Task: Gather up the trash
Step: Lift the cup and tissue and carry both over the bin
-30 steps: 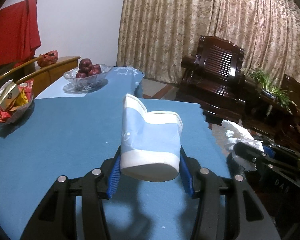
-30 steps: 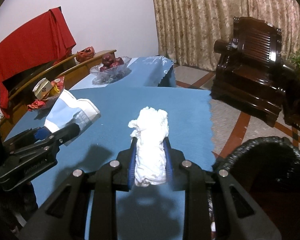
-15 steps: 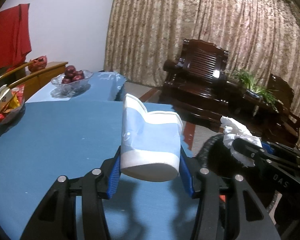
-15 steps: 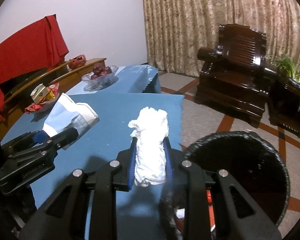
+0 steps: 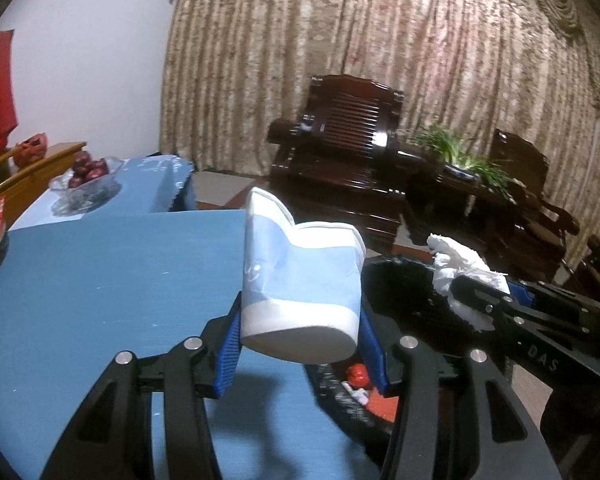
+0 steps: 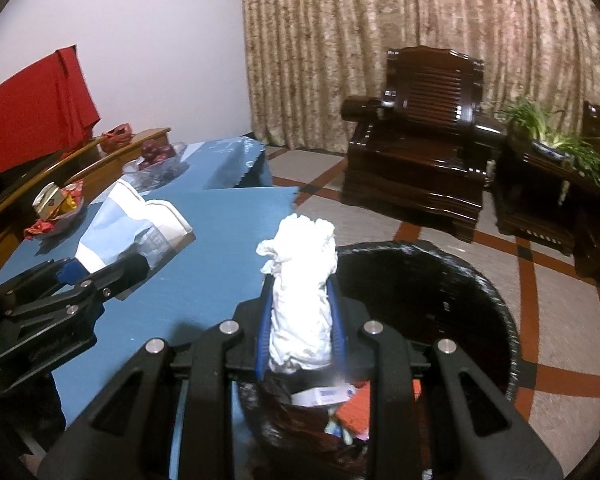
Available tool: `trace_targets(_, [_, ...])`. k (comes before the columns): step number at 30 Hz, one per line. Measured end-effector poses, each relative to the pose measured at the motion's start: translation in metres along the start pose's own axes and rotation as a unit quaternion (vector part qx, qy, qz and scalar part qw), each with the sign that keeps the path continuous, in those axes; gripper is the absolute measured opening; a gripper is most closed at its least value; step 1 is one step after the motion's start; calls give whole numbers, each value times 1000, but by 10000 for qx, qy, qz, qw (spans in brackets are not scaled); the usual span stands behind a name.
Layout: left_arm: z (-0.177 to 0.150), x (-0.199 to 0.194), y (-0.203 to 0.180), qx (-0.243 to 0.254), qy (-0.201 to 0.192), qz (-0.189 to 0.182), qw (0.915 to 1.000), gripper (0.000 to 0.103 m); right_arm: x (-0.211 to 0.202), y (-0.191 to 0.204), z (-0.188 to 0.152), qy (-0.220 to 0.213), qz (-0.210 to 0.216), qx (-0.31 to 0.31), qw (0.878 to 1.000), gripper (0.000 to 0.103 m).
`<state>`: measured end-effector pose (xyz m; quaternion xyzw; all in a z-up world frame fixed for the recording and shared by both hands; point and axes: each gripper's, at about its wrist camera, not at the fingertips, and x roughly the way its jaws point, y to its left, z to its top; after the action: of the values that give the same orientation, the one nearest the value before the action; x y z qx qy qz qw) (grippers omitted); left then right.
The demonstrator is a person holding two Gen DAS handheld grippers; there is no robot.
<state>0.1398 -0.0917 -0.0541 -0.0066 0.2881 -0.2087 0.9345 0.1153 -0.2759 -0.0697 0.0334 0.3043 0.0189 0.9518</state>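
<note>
Biggest thing first: the black bin [image 6: 452,280] sits on the floor just off the edge of the blue table [image 5: 100,280], already holding wrappers.

Your left gripper [image 5: 300,344] is clamped on a crushed blue-and-white paper cup [image 5: 300,280], which hangs over the table edge, only partly over the rim. Let go here and the cup could land on the tabletop or bounce off the rim to the floor.

Your right gripper [image 6: 300,332] is pinched tight on a wadded white tissue [image 6: 300,300], over the near rim of the bin. Tissue is light and may cling to a pad, or drift outside if dropped from this high. The two grippers are near each other, so a knock is possible.
</note>
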Motion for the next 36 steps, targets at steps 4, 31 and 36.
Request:
trace_targets(4, [1,8,-17,108,32,-159,9998,51,-6,-22,-7,-9,-164,113,9998,24])
trace_targets(31, [-15,103,-87,430,557,-748,9947,52,26,-115,-46,377,-774,555,9947,24])
trace_targets(36, [-17,115,-90,478,664,-757,9938,53,39,-121,-47,476,-770,579,9942,28])
